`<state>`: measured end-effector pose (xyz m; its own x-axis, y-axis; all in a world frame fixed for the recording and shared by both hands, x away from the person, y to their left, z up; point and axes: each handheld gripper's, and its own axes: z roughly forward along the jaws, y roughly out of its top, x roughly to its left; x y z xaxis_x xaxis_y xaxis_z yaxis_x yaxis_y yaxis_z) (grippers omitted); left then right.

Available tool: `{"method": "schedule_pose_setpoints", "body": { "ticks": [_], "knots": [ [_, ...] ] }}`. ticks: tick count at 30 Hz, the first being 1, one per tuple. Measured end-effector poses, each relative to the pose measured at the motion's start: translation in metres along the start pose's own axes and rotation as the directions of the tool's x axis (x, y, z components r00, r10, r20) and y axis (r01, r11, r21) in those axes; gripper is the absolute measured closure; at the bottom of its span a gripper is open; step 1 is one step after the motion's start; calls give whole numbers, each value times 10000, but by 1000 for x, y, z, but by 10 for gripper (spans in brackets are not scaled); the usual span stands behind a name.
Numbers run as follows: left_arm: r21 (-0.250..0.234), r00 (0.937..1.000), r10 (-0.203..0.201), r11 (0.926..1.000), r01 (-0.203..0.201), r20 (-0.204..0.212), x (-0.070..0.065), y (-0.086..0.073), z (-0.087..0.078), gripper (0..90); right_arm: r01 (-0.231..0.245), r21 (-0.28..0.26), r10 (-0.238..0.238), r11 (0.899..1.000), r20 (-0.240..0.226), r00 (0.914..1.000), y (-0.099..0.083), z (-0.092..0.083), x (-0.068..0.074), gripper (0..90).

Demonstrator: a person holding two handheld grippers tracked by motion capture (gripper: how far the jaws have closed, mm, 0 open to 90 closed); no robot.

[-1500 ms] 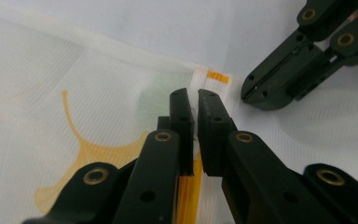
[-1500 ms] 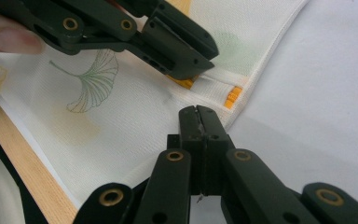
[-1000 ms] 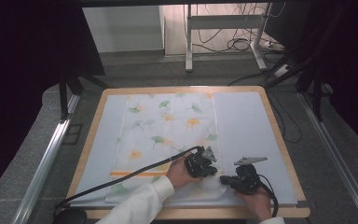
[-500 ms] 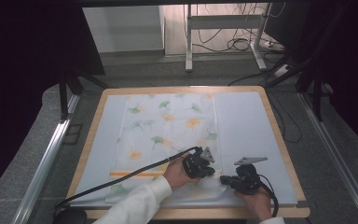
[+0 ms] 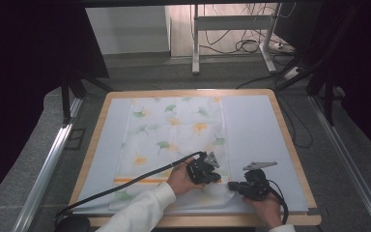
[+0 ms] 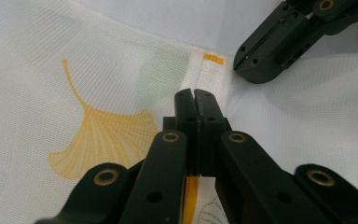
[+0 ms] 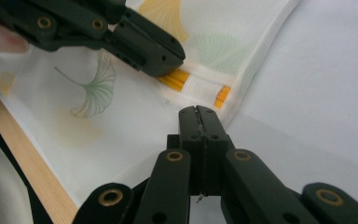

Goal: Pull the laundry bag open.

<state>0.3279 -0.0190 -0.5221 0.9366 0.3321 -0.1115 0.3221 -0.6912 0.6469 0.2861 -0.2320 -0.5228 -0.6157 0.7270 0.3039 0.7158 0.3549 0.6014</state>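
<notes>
Lower centre of the high view: left gripper (image 5: 216, 175) and right gripper (image 5: 233, 185) sit close together on the near right corner of the leaf-print cloth (image 5: 174, 130), bare mat (image 5: 256, 130) to the right giving room. Left gripper view: jaws pressed together with cloth seemingly pinched, so keep the grip firm near the hem. Right gripper view: jaws together at the cloth corner, wooden table edge (image 7: 23, 158) lower left; pull away from it.

White ginkgo-leaf printed cloth (image 5: 174, 130) with orange stripe, spread flat, near corner rumpled
</notes>
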Motion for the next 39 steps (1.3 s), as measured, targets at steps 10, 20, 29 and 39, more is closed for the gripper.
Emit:
{"method": "schedule_pose_setpoints", "body": {
  "ticks": [10, 20, 29, 39],
  "knots": [
    [-68, 9999, 37, 10000, -38, -94, 0, 0, 1, 900, -253, -242, 260, 9994, 321, 9991, 16, 9, -3, 893],
    [87, 9999, -19, 10000, 20, -155, 0, 0, -1, 900, -560, -115, 560, 9984, 67, 9984, 18, 14, -6, 896],
    [185, 9997, -75, 9998, 80, -230, 2, -8, -8, 900, -552, -145, 552, 9984, 2, 9985, 18, 14, -7, 897],
    [204, 9992, -265, 9994, 271, -297, 7, -20, -19, 900, -520, -137, 520, 9986, -1, 9986, 17, 13, -7, 896]
  ]
}}
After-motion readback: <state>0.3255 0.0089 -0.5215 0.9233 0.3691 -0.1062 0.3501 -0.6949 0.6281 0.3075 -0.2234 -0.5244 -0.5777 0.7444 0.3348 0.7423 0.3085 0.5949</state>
